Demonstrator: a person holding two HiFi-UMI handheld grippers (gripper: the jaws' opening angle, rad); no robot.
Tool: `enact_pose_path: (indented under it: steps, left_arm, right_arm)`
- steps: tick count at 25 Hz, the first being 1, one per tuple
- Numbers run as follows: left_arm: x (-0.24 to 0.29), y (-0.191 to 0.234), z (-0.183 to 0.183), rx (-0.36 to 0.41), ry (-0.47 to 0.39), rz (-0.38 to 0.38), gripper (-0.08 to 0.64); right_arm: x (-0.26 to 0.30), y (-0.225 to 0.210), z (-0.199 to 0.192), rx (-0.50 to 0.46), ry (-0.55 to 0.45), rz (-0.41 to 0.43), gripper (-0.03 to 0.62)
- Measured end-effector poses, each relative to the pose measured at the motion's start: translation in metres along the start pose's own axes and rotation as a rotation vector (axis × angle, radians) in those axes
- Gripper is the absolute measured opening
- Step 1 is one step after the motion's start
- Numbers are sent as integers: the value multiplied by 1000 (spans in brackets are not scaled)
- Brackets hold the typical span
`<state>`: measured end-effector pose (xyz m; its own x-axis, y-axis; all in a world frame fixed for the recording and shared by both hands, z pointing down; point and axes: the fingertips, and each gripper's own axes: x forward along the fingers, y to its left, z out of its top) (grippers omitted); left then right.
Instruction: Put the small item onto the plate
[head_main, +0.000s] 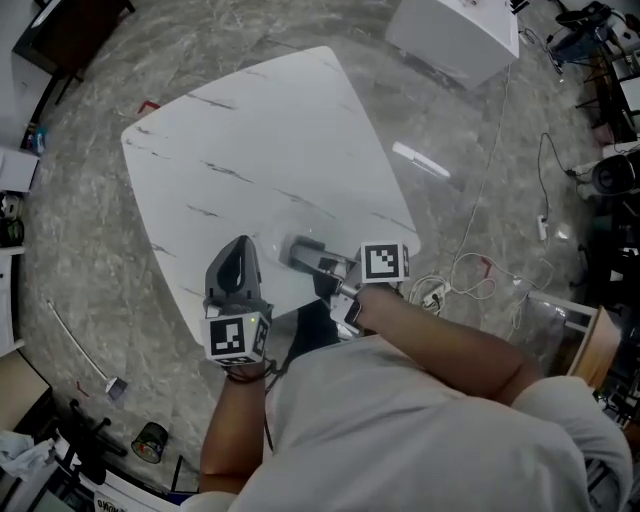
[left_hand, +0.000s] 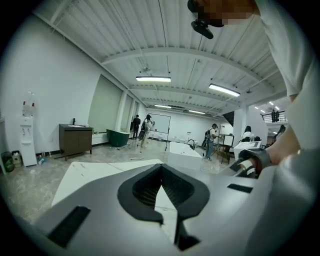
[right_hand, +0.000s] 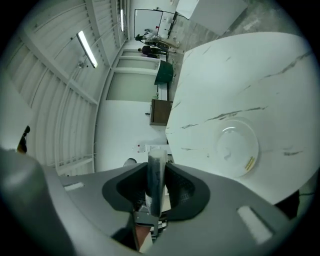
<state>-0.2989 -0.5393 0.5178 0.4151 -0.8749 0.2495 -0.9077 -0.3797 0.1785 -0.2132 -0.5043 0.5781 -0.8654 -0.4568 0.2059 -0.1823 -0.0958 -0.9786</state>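
A clear round plate with a small yellow sticker lies on the white marble table, near its front edge. My right gripper is shut on the small item, a thin dark strip with a pale top end that stands up between the pads. It hovers beside the plate, apart from it. In the head view the right gripper points left over the table's near edge. My left gripper sits just left of it, jaws together with nothing between them.
The table's front edge runs just below both grippers. On the floor lie white cables to the right and a white box beyond the table. Several people stand far off in the hall.
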Motion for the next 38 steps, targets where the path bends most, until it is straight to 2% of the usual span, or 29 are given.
enact_pose_path:
  steps: [11,15,20,30,38]
  left_arm:
    - [45,38,-98,-17,109,-43,6]
    - [58,45,-125,-38,133,-52,7]
    - [64,46,-142,-53,157,-69,6]
    - [61,50,-150,-75,172,-70,6]
    - [55,48,-147,-93,170,-75,6]
  right_arm:
    - [48,-126,15,62,-31,-226,109]
    - [67,-155,26,56,-30,-263,109]
    - [78,-174,26,68,-3,-282,109]
    - [84,-189,21,107,28,-340,115]
    - [82,-185,25,130,30,-397,207]
